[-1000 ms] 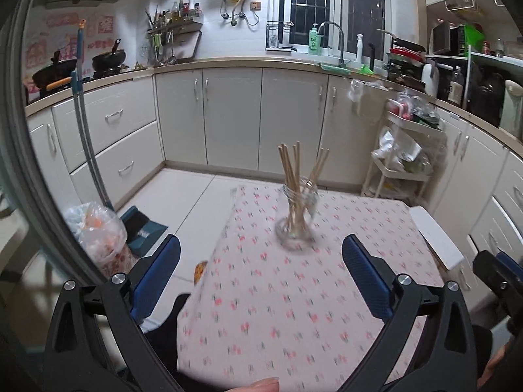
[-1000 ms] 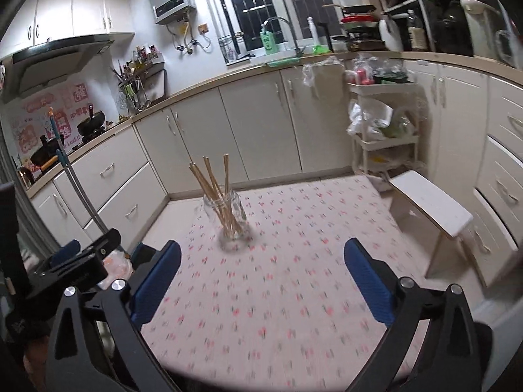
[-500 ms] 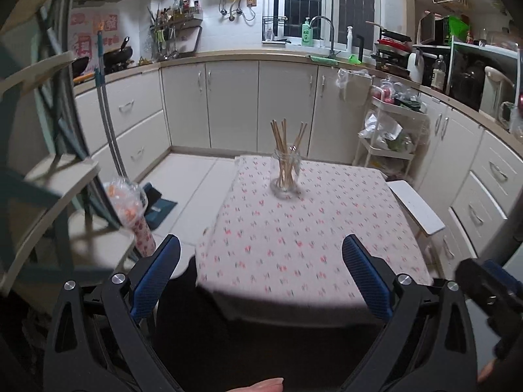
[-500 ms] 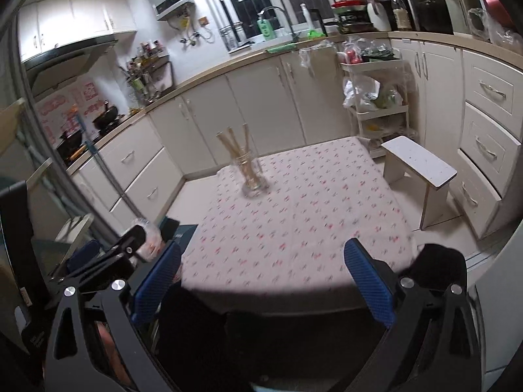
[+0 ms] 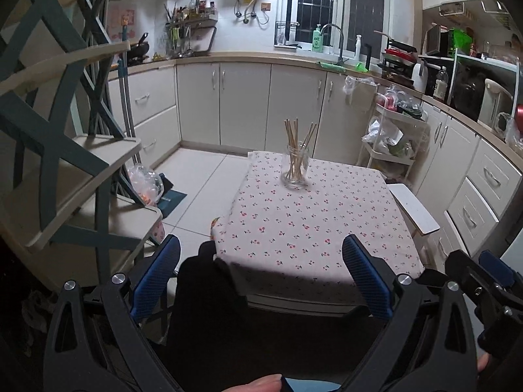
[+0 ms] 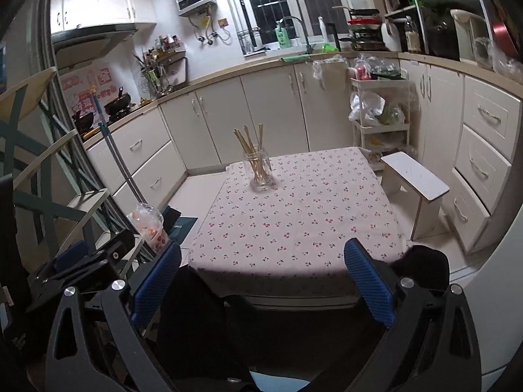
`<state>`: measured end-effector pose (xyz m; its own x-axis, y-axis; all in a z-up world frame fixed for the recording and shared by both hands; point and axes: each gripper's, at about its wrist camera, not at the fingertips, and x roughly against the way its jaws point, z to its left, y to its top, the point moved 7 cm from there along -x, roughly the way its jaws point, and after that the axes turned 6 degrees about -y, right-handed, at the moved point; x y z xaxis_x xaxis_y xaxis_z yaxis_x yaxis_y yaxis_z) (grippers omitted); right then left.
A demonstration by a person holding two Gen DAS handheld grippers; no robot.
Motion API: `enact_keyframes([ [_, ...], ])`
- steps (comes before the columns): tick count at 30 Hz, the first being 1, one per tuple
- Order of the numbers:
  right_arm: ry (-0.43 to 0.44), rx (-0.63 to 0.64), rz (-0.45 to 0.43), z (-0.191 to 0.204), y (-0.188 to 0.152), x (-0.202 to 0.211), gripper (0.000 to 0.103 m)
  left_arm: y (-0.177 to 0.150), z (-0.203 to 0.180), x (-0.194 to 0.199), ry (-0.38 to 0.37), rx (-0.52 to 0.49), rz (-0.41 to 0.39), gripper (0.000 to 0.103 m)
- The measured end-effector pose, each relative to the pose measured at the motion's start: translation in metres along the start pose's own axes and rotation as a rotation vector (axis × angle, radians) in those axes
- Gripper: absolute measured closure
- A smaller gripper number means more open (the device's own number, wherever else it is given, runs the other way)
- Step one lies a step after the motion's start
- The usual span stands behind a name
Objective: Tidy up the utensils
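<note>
Chopsticks (image 5: 296, 150) are seen standing in a glass jar (image 5: 295, 171) at the far end of the table (image 5: 313, 228). They point up, fanned out a little, with their tops out of the jar. Both grippers are held back at the near edge, well apart from the jar. The left gripper (image 5: 261, 279) is held wide open and empty. The right gripper (image 6: 263, 281) is open and empty too. The jar lies straight ahead of the left fingers and a bit to the left of the right ones, so neither is clearly nearer.
</note>
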<state>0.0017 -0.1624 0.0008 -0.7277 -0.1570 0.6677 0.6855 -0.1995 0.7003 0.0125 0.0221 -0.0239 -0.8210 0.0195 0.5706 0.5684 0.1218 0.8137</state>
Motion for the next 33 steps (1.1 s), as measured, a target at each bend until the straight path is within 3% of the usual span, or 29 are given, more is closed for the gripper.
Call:
enact_keyframes([
  [33, 0.015, -0.001, -0.027, 0.006, 0.001, 0.017, 0.007, 0.009, 0.008, 0.020, -0.010, -0.007, -0.058, 0.008],
])
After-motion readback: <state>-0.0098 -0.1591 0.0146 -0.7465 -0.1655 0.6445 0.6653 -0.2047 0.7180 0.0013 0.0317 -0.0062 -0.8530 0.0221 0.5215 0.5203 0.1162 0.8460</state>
